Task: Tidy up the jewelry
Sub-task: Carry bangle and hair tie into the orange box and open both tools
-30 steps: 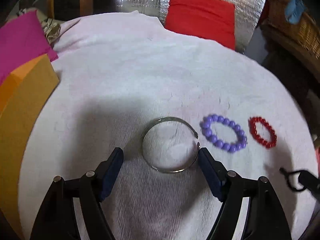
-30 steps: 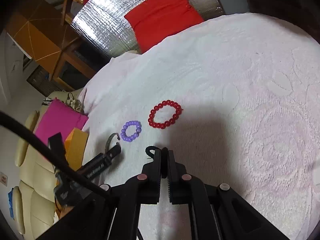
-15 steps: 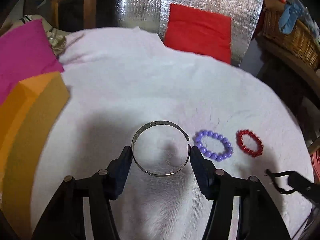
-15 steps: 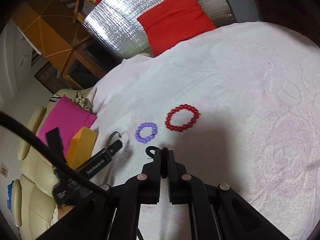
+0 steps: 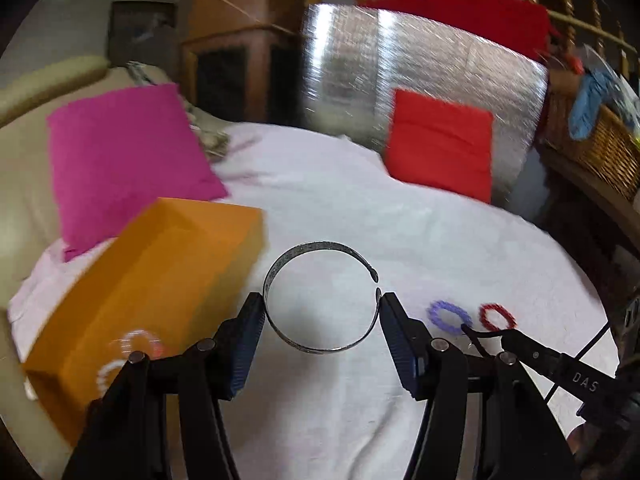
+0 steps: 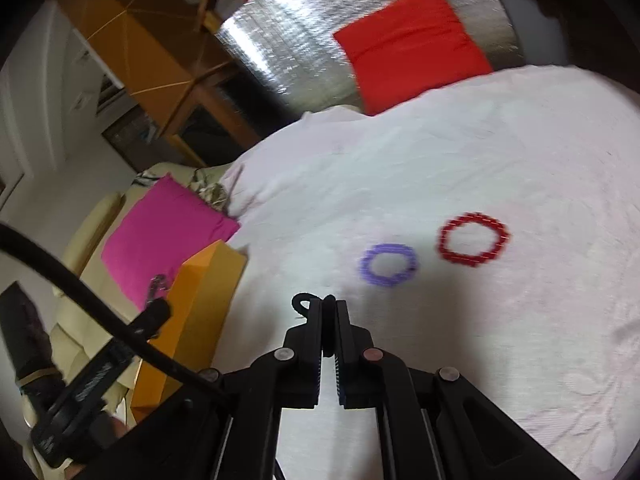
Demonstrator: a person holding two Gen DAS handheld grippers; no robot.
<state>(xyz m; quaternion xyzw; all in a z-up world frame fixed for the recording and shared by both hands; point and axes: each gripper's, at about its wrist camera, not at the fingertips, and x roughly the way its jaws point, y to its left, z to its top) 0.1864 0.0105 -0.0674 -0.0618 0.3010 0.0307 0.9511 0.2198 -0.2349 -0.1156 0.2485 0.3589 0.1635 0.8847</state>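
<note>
My left gripper (image 5: 320, 305) is shut on an open silver bangle (image 5: 320, 246), holding it by its two sides up off the white cloth (image 5: 360, 208), beside the orange box (image 5: 160, 264). Blurred pale bead rings (image 5: 134, 342) show at the box's near end. A purple bead bracelet (image 6: 387, 265) and a red bead bracelet (image 6: 472, 239) lie side by side on the cloth. My right gripper (image 6: 329, 305) is shut on a small black loop (image 6: 300, 302) that pokes out at the left of its tips, just short of the purple bracelet.
A pink cushion (image 5: 124, 160) lies behind the orange box at the cloth's left edge. A red cushion (image 5: 440, 148) leans on a silver foil panel (image 5: 360, 76) at the back. A wicker basket (image 5: 596, 140) stands at the far right.
The left jaws closed on the silver bangle and lifted it off the cloth toward the orange box. The right gripper, still shut on the black loop, rose and drew back a little.
</note>
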